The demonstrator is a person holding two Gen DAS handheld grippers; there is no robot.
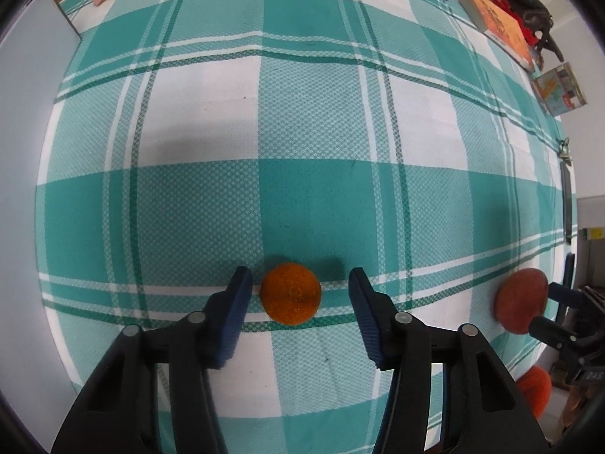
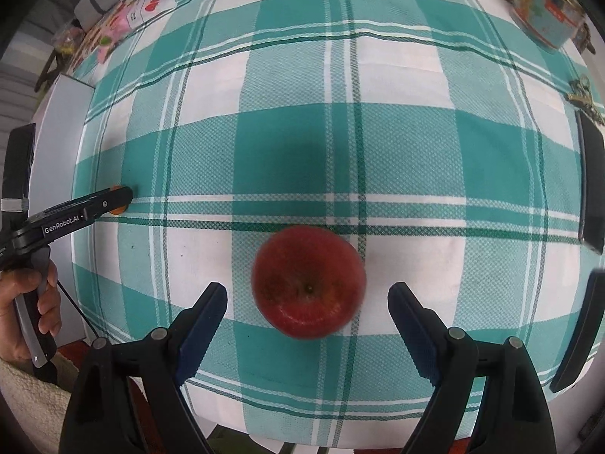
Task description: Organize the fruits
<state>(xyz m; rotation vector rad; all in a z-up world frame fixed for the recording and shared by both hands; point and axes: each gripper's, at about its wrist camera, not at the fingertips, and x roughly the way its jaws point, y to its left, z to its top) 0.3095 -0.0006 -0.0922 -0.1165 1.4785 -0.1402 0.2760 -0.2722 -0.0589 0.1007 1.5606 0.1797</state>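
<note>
Between the spread fingers of our left hand-held gripper sat a small orange, round with no long axis to speak of, resting on the teal-and-white checked cloth of the surface; neither blue pad touched it. Our right hand-held gripper was likewise open, and a red apple stood just ahead of its fingertips, apart from both, its stem dimple turned up toward the camera so that its axis ran roughly upright. From the left wrist view we saw the apple well to the right of the orange, with a second orange fruit nearer the surface's edge. Books lay along the far side.
</note>
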